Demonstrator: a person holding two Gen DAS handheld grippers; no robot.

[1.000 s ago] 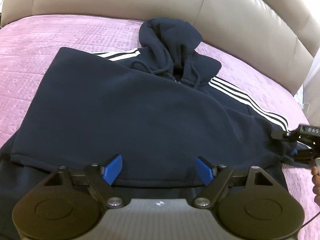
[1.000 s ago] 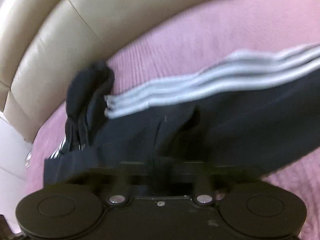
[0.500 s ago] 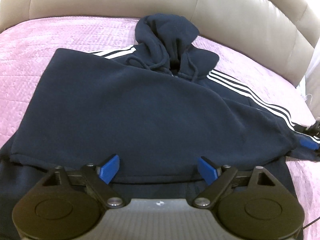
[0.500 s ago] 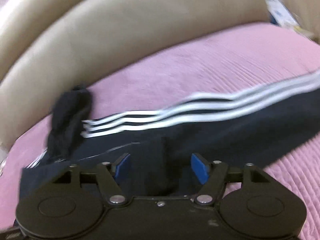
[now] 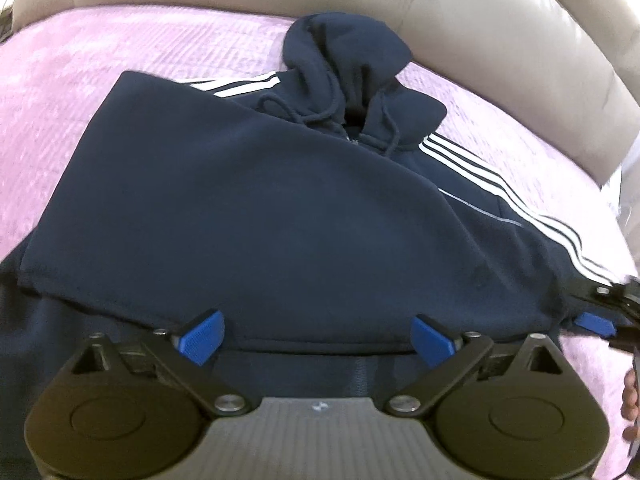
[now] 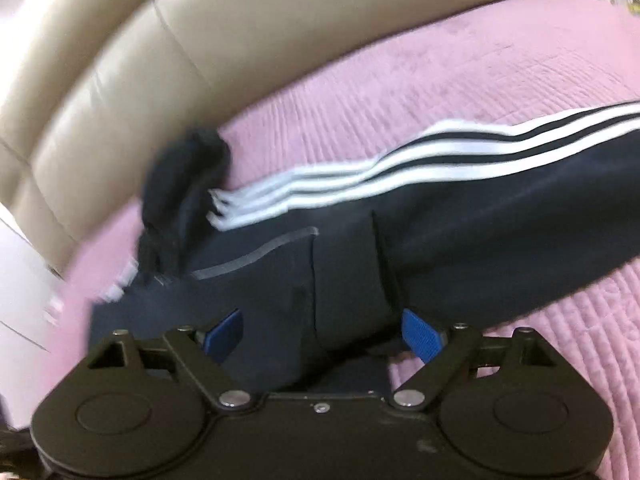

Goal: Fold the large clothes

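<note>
The navy hoodie (image 5: 280,200) lies folded on the pink bedspread (image 5: 80,72), hood toward the beige headboard (image 5: 480,20). Both the left tool (image 5: 318,338) and the right tool (image 6: 322,330) have just been opening and stand wide, their blue pads clear of the fabric edge between them

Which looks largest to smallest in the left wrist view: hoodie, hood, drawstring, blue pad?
1. hoodie
2. hood
3. and 4. blue pad and drawstring: unsure, since the pad is much nearer the camera.
</note>
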